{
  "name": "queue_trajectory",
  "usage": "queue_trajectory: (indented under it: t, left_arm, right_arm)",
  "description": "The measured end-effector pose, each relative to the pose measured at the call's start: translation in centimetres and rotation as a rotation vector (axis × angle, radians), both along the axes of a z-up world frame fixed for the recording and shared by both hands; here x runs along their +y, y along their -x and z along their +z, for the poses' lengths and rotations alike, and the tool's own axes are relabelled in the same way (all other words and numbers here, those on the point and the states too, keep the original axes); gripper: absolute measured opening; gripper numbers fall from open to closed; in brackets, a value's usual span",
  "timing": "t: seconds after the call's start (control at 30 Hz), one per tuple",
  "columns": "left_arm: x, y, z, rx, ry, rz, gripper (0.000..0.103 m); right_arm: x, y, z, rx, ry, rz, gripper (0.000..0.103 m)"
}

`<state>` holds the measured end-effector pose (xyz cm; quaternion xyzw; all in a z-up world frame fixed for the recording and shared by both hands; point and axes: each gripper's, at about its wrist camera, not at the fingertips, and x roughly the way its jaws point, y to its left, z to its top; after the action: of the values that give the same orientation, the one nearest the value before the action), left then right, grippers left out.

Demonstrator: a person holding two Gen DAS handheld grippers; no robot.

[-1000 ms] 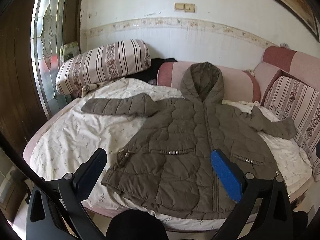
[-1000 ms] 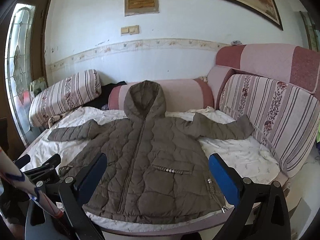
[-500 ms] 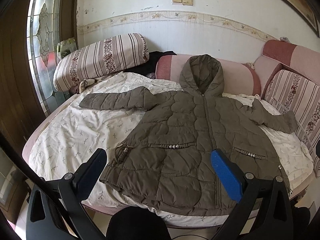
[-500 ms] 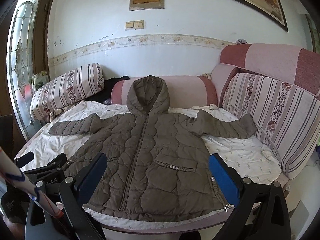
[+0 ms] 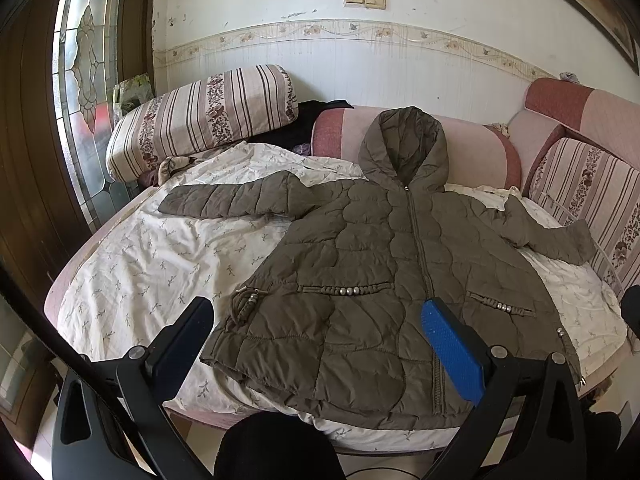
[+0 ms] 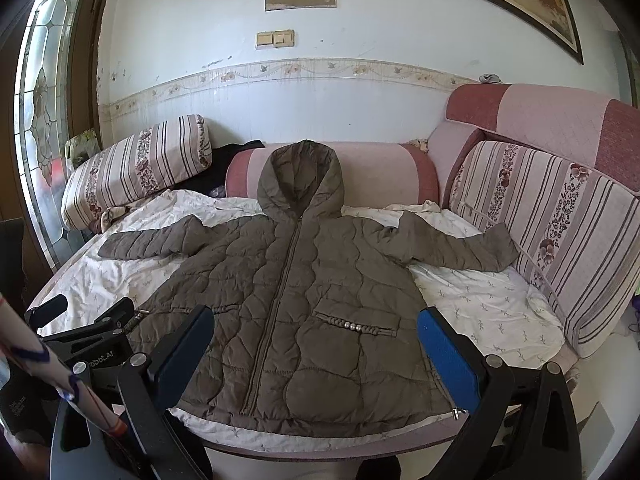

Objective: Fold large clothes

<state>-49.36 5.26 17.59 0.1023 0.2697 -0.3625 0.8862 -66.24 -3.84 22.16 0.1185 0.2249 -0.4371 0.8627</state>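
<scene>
An olive quilted hooded jacket [image 5: 384, 280] lies flat, face up and zipped, on a white floral sheet [image 5: 160, 264], sleeves spread left and right, hood against the pink backrest. It also shows in the right wrist view [image 6: 296, 300]. My left gripper [image 5: 316, 336] is open and empty, held above the jacket's hem on the left side. My right gripper [image 6: 314, 344] is open and empty, above the hem on the right side. The left gripper's body [image 6: 96, 344] appears at the lower left of the right wrist view.
A striped bolster pillow [image 5: 200, 120] lies at the back left beside a stained-glass door [image 5: 84, 80]. Striped cushions [image 6: 552, 216] line the right side. A dark garment [image 5: 304, 120] sits behind the pillow. The bed's front edge [image 6: 320, 448] is close below.
Both grippers have moved closer to the bed and tilted slightly down, so the jacket looks larger. The jacket has not moved. Both stay open.
</scene>
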Motion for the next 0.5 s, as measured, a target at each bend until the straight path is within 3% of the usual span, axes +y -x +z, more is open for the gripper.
queue_trajectory:
  t: [0.5]
  left_arm:
    - [1.0,0.8,-0.1,-0.026,0.002,-0.009,0.103]
  right_arm:
    - [0.6,0.9,0.1,0.0,-0.007,-0.001,0.103]
